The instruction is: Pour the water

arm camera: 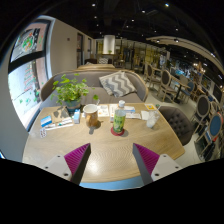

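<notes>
We are in a café-like room with a grey sofa [120, 88] behind a pale wooden tabletop [100, 150]. Our gripper [110, 162] hangs over the near edge, jaws spread wide, holding nothing. The water bottle [119, 118] stands mid-table beyond the fingers, a brown cup [91, 116] just beside it. Approaching off-centre, we could topple that bottle or bump the cup.

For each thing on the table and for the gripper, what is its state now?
gripper: open, holding nothing, short of the bottle
bottle: upright, cap on, on the table
brown cup: upright
white cup: upright, contents not visible
potted plant: upright, at the far side
</notes>
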The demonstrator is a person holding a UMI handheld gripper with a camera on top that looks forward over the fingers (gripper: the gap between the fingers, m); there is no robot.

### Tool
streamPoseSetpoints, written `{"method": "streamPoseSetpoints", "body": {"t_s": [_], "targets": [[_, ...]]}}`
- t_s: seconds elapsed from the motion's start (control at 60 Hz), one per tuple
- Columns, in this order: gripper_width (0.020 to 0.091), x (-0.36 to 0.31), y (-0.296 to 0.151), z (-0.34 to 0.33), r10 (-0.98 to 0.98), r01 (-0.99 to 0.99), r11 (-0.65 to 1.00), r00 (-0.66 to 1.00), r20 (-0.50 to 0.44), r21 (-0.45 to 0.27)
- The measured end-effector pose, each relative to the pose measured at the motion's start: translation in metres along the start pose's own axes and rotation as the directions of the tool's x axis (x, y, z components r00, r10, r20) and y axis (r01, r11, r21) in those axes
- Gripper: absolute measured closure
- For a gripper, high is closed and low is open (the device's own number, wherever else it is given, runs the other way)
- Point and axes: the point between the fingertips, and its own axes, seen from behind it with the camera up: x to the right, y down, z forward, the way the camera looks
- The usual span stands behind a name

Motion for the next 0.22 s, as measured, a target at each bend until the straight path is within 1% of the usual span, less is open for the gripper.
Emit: {"method": "streamPoseSetpoints", "body": {"t_s": [0.167,0.217], "targets": [[0.0250,-0.003,-0.002,-0.012,-0.005,0.005,1.000,1.000,0.010,0.012],[0.0251,-0.005,-0.002,-0.015,-0.013,0.013,1.000,1.000,0.014,0.005]]}}
